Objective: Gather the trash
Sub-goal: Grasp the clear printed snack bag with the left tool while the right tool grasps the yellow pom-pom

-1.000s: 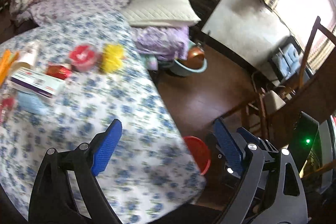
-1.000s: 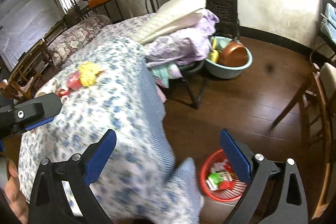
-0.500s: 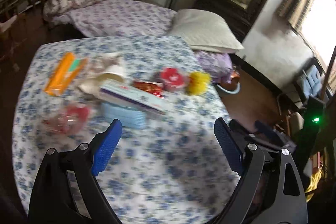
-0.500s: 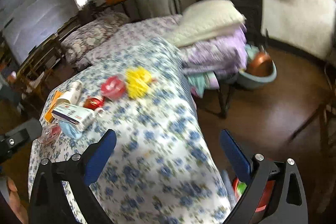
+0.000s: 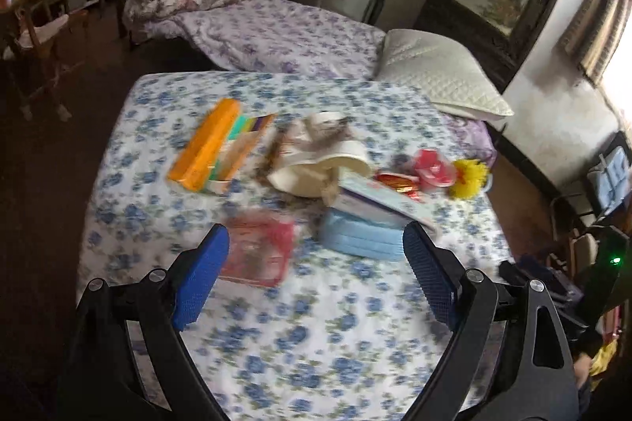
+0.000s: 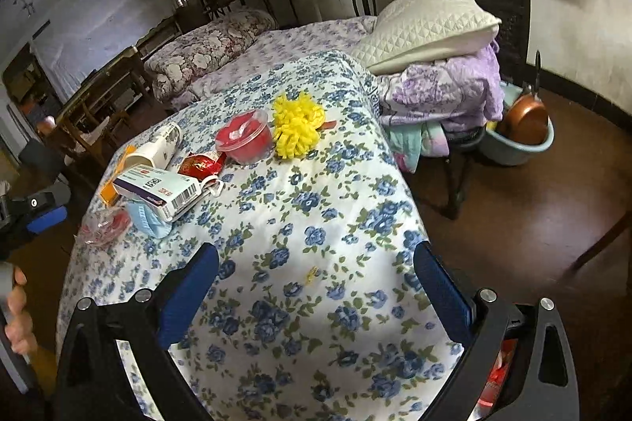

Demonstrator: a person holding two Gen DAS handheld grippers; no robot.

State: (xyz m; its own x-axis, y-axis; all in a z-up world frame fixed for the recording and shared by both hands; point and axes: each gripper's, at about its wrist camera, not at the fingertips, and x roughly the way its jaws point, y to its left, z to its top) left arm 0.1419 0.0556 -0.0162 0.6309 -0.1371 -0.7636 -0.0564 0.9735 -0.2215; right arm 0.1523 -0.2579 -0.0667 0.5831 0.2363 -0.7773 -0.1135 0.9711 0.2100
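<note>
Trash [image 5: 347, 180] litters quilted floral tablecloth [image 5: 316, 322]

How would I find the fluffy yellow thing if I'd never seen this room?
Look at the table with the blue-flowered cloth. Go to the side nearest the white pillow, where trash lies in a row. The yellow pom-pom sits right beside a red tub with a clear lid; it is the only bright yellow, frilly thing there.
</note>
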